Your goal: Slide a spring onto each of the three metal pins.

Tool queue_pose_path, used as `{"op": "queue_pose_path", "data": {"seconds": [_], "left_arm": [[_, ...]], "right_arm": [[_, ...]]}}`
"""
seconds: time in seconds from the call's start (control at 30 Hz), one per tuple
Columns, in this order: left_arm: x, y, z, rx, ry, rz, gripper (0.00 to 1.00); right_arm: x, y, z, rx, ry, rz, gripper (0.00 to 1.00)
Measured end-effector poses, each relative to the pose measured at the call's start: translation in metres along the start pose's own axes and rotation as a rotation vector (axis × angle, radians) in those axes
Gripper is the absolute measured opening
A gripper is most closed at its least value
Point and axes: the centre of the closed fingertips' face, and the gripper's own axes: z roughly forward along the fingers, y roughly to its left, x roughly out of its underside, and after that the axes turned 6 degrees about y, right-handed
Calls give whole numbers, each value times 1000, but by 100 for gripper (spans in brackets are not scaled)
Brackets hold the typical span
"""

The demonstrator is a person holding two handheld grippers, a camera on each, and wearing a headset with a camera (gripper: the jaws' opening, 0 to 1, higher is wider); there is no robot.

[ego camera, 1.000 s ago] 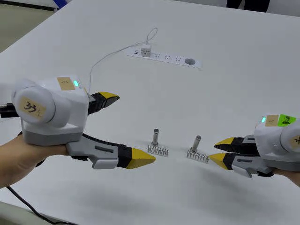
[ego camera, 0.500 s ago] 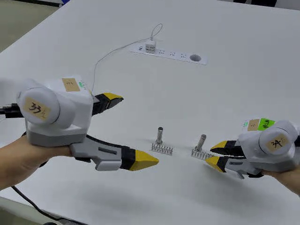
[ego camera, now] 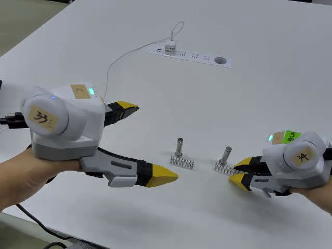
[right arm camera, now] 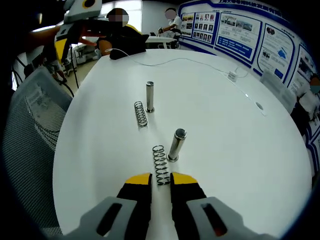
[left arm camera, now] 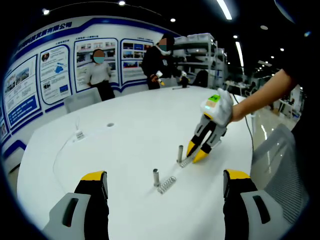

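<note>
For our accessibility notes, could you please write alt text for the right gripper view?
The right gripper, narrowly open, straddles the end of a spring beside an upright metal pin on a white table; another spring and pin sit beyond.

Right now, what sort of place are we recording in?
Probably a company showroom or lab meeting area rather than a workshop. It has a large round-edged white table, blue-framed wall display boards, storage shelving with bins at the back, and a grey mesh office chair.
</note>
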Motion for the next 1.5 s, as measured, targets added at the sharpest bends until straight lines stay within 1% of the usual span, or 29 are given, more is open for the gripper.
{"op": "queue_pose_path", "data": {"seconds": [0.07,0.2,0.33,0.47,0.53,0.63,0.8,0.9,0.97,1.03,1.2,1.27,1.33,1.4,1.5], "left_arm": [[1,0,0,-1,1,-1,98],[1,0,0,1,4,-1,98],[1,-1,1,2,7,3,98],[5,-3,3,8,24,14,98],[6,-5,3,15,25,13,98],[6,-7,3,19,26,13,97],[5,-9,4,26,23,19,96],[3,-11,4,30,18,23,95],[1,-14,5,39,16,25,95],[-1,-20,7,55,13,35,94],[-5,-31,12,89,7,53,92],[-8,-35,13,106,-7,54,91],[-12,-38,14,119,-18,54,90],[-14,-41,15,128,-22,62,87],[-18,-47,16,145,-31,74,85]], "right_arm": [[0,0,1,-2,2,-7,15],[0,2,1,-12,-1,-1,12],[0,3,2,-20,-4,12,11],[0,4,2,-19,-3,5,11],[-1,5,2,-21,-2,-2,11],[-4,7,0,-26,-13,3,11],[-9,10,-7,-30,-23,-8,11],[-14,12,-13,-36,-35,-8,10],[-17,14,-18,-42,-44,-8,10],[-21,16,-24,-46,-50,-14,10],[-28,20,-40,-58,-54,-61,10],[-32,22,-48,-65,-62,-80,10],[-35,24,-55,-60,-66,-106,10],[-39,22,-61,-37,-74,-133,10],[-47,24,-73,-31,-92,-147,10]]}}
